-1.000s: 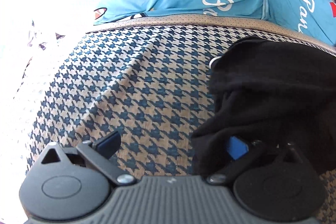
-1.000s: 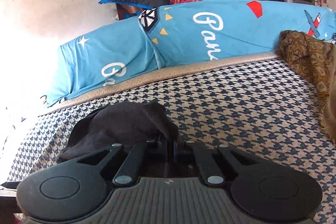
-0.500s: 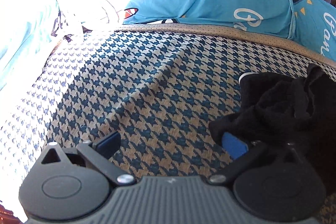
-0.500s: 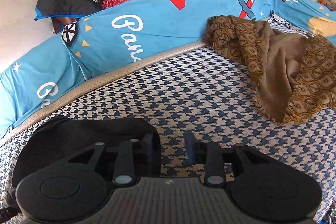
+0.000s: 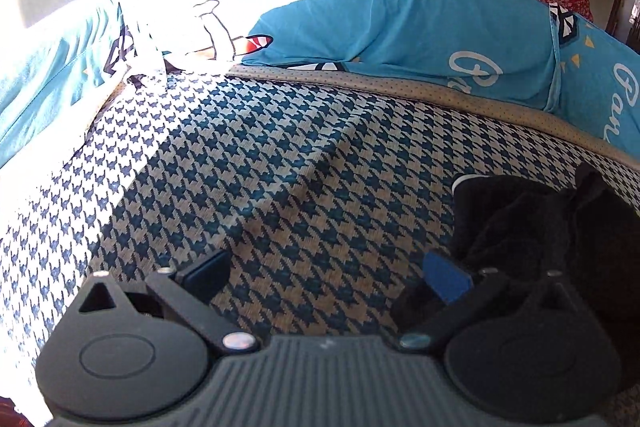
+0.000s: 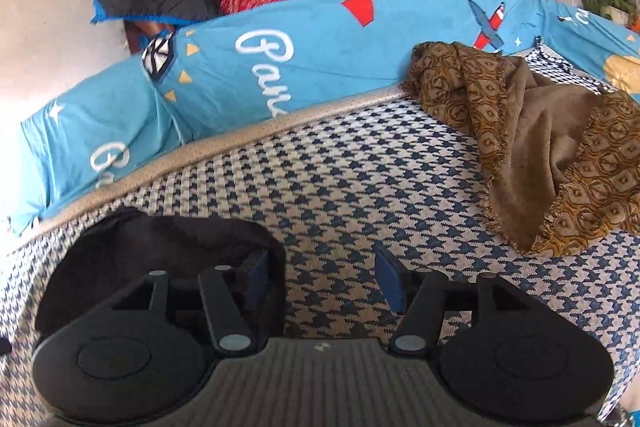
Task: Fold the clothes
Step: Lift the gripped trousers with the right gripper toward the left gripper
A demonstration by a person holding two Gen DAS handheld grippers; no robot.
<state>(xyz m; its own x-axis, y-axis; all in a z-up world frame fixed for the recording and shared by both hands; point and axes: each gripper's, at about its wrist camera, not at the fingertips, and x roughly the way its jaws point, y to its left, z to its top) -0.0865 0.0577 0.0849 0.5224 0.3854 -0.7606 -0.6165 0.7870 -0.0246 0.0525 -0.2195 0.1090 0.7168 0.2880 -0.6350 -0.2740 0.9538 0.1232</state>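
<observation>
Both grippers gape wide, holding nothing — the bunched black garment point(image 5: 560, 227) lies at three o'clock of the left gripper point(image 5: 326, 273), at nine o'clock of the right gripper point(image 6: 322, 281).

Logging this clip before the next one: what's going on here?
A person holding two grippers is folding clothes on a houndstooth-covered bed. Both the left gripper and the right gripper are open, gripping nothing. A bunched black garment lies between them, at the right gripper's left finger. A brown patterned garment lies in a loose heap farther right, untouched.
</observation>
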